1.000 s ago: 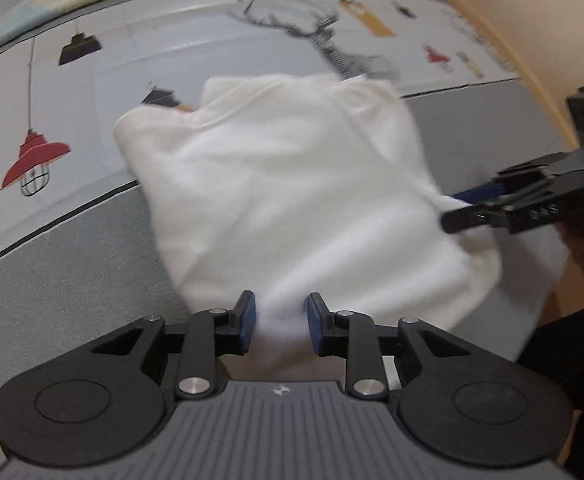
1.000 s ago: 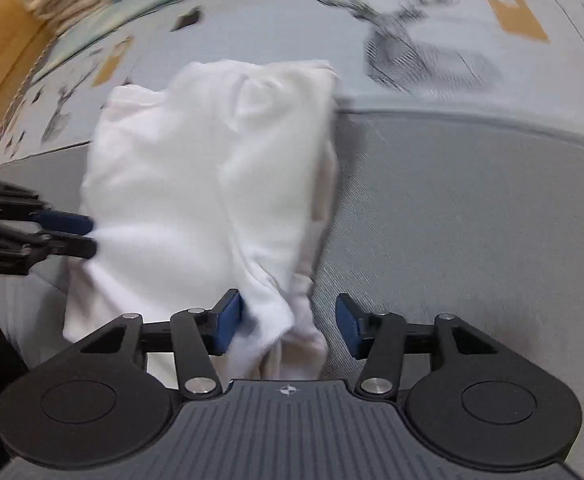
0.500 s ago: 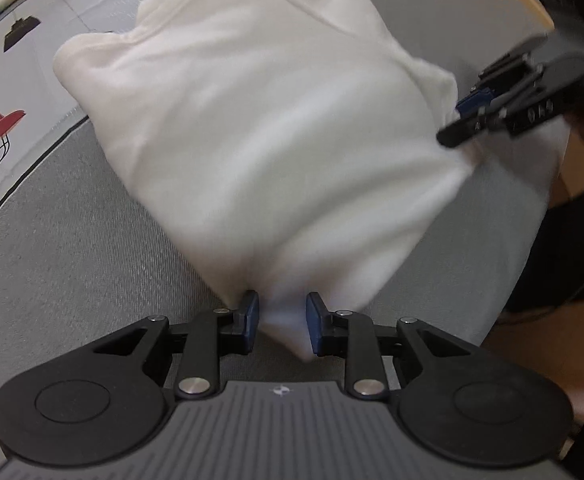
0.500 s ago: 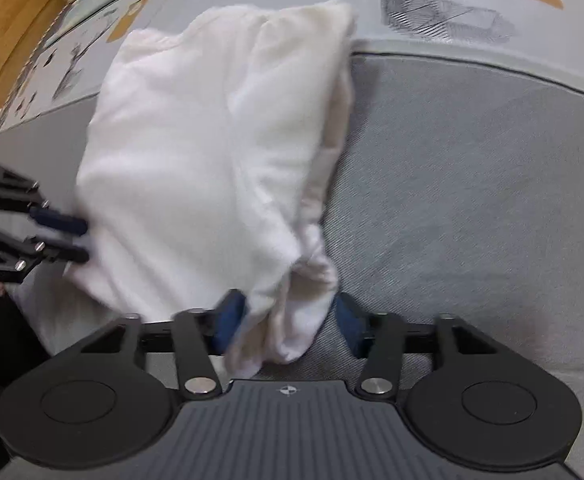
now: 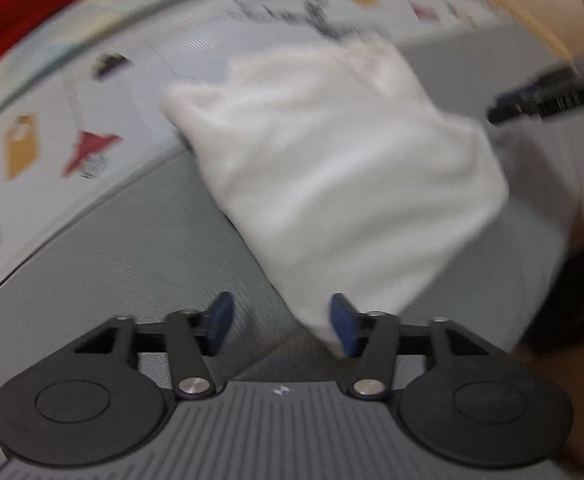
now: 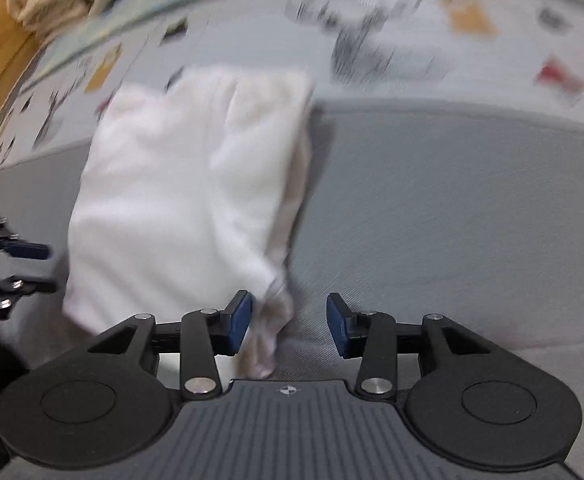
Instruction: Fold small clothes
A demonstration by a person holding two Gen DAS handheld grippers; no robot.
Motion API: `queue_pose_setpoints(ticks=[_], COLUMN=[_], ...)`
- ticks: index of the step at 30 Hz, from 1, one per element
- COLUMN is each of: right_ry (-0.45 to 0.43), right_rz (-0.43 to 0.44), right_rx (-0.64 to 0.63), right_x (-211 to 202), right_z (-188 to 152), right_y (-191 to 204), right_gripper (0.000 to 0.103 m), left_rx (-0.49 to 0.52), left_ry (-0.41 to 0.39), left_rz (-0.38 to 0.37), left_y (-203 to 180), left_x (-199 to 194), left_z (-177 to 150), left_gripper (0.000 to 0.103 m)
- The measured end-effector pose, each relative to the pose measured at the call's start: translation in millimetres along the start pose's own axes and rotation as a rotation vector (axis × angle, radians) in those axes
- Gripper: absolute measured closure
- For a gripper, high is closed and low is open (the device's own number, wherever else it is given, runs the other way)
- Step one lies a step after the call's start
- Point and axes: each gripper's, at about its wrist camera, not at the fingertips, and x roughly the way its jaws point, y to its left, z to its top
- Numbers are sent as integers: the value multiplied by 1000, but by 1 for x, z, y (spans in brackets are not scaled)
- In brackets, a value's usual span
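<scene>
My left tongs (image 5: 280,322) point steeply down at the grey cover (image 5: 124,264), and their jaws are opening. The near corner of the folded white garment (image 5: 332,184) hangs in the gap and lies against the right blue pad, while the left pad stands clear of it with bare grey between. So the left tongs are spread and pinch nothing.

The garment lies as a thick folded bundle on the grey cover. Its far end reaches the line where the grey meets the pale printed sheet (image 5: 44,120) with its lamps and deer. From my left tongs it runs away and to the right, toward my right tongs (image 5: 532,102), which show blurred beside its right edge.

My right tongs (image 6: 288,322) are opening too. The garment's (image 6: 188,200) crumpled near corner dangles in the gap, just beside the left pad, and the right pad is well clear of it. I cannot tell whether the left pad touches the cloth, but nothing is pinched. The bundle stretches away and to the left of these tongs, and my left tongs (image 6: 32,268) stand spread just beside its left edge. The picture is blurred.
</scene>
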Motion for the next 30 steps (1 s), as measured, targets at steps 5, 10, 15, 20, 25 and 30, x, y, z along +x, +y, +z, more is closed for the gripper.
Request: queue_pose_setpoints(ticks=[5, 10, 15, 20, 25, 30], right_ry=[-278, -429, -474, -473, -421, -403], right_rz=[-83, -78, -96, -210, -216, -203], right_rx=[5, 89, 132, -39, -101, -31], right_x=[-62, -98, -113, -101, -84, -82], right_z=[-18, -67, -119, -130, -129, -126], right_y=[33, 64, 82, 118, 130, 123], right_gripper=[41, 28, 20, 14, 14, 14], left_rx=[-147, -286, -396, -398, -435, -440], left_ry=[-178, -299, -414, -430, -319, -299], left_rz=[97, 186, 238, 298, 221, 232], left_y=[-15, -42, -67, -97, -94, -94], left_x=[-50, -99, -128, -93, -67, -56], left_z=[-1, -25, -67, -107, -91, -86], left_gripper=[18, 6, 0, 0, 0, 0])
